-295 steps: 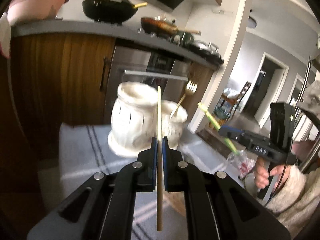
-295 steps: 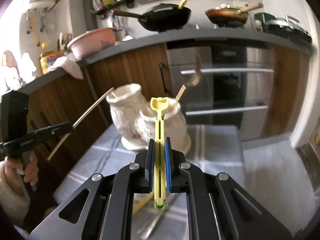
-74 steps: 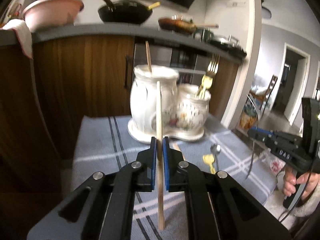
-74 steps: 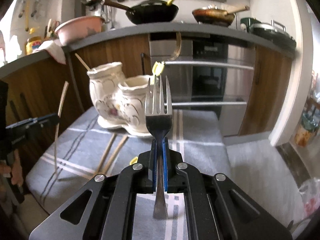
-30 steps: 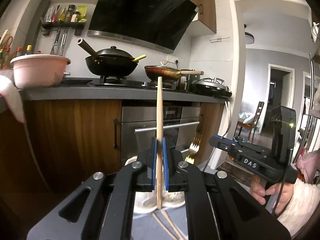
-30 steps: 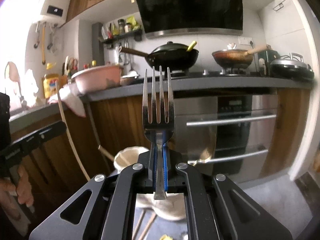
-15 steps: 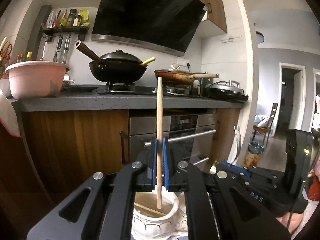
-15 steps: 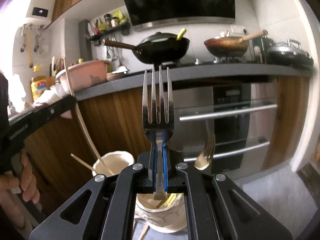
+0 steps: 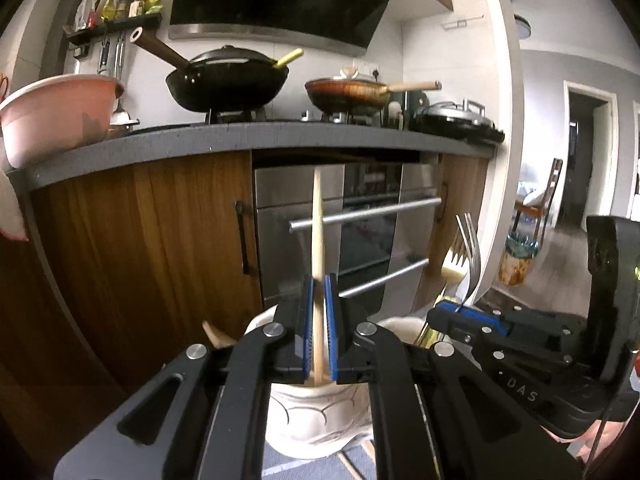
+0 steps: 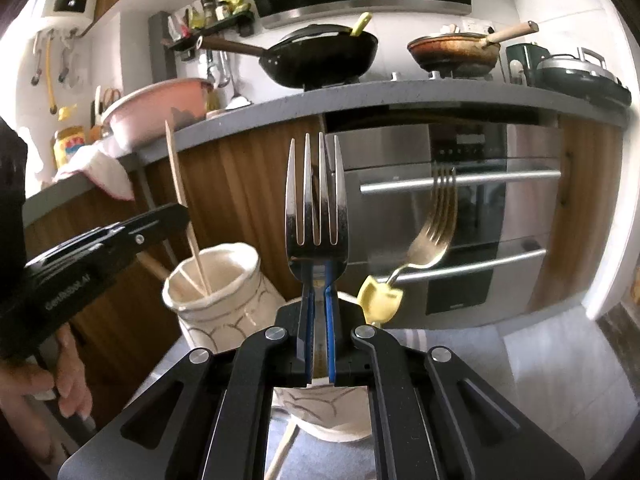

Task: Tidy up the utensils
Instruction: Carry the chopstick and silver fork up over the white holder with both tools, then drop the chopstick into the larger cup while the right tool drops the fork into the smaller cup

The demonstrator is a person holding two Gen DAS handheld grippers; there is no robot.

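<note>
"DAS" on right gripper [image 9: 460, 314], gripping fork [image 10: 316, 208]

I see 2 chopsticks [image 10: 188, 276] leaning inside the taller holder [image 10: 224, 300], so its mouth is partly taken. Above the shorter holder [image 10: 328, 420], a gold fork [image 10: 434, 236] and a yellow utensil [image 10: 378, 298] crowd the right side. The cabinet front [image 10: 248, 184] stands close behind.

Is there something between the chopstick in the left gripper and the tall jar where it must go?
Nothing visible blocks it. The chopstick already reaches into the open mouth of the tall jar, beside another chopstick inside. The left gripper holds it upright above the rim.
</note>
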